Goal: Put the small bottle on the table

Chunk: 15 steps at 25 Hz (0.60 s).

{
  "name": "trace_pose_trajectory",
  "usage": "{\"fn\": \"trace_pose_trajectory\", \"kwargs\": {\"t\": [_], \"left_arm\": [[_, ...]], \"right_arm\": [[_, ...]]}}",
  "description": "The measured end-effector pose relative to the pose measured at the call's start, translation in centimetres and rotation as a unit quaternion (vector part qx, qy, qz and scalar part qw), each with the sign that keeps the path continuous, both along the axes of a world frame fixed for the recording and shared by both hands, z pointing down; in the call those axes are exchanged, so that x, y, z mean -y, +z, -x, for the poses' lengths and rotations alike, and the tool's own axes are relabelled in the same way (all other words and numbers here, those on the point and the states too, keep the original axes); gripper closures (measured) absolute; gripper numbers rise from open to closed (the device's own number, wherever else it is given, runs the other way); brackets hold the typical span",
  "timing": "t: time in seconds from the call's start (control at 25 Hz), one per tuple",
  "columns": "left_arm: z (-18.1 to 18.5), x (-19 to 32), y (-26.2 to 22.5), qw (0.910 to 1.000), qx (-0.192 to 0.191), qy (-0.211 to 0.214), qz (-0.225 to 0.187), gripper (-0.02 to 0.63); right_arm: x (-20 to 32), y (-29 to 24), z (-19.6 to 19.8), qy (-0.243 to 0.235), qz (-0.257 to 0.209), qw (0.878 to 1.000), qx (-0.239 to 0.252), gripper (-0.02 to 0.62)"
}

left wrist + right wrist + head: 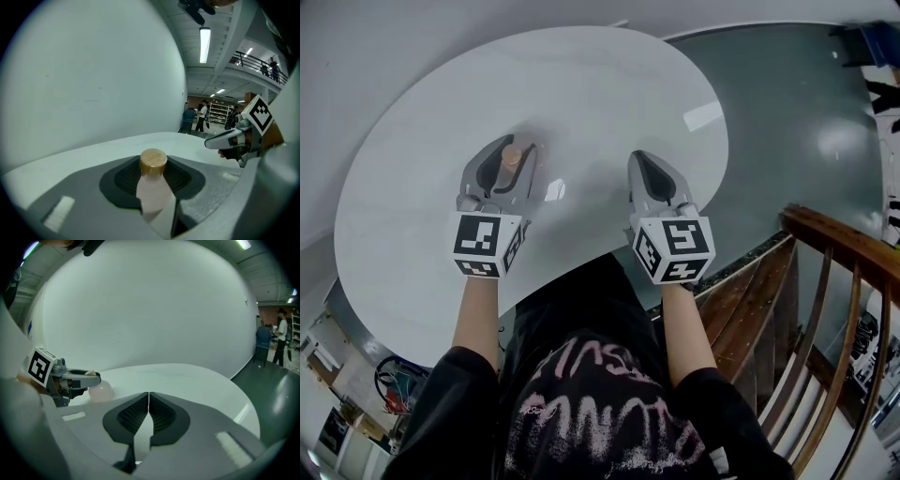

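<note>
Over a white oval table (581,84), head view: left gripper (517,143) clamped on the small bottle (513,159), its tan cap turned up toward the camera. Level with it and well apart to the right, the right gripper (640,159), jaws pressed together on nothing. Both held out ahead of the person, above the near half of the tabletop.

Along the left gripper (152,165), left gripper view: ribbed black pads closed on either side of the small bottle (153,194), round cap (153,160) standing above them, pale pinkish body running down between the jaws. Long axis roughly upright, crossing the jaws rather than lying along them. White table (93,154) just beyond, and the right gripper (220,140) off to the side.

Down the right gripper (148,399), right gripper view: jaws shut tip to tip, only a hairline between the pads, nothing held. Off to its left, the left gripper (89,376) seen side-on, with the rounded lower end of the small bottle (101,391) hanging under its jaws, close over the table (187,376). Possibly touching already, though impossible to say at this angle.

Judged the deciding relation: table straight below the bottle's base, so a short drop along its own axis, then a parting of the left jaws. No call for the right hand.
</note>
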State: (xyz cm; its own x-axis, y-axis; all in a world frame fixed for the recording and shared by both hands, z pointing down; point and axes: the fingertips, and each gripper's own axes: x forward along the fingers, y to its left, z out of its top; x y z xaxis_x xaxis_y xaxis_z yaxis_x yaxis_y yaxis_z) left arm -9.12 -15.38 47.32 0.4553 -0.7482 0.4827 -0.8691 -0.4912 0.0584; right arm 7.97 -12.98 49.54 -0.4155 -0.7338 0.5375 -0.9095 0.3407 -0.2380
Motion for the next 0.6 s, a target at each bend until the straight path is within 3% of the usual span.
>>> {"fn": "trace_pose_trajectory", "kwargs": {"t": [0.6], "left_arm": [[-0.23,-0.11,-0.14,0.9999,-0.014,-0.001,-0.005,0.465]], "right_arm": [[-0.14,-0.25,-0.10,-0.003,-0.005,1.000,0.002,0.583]]}}
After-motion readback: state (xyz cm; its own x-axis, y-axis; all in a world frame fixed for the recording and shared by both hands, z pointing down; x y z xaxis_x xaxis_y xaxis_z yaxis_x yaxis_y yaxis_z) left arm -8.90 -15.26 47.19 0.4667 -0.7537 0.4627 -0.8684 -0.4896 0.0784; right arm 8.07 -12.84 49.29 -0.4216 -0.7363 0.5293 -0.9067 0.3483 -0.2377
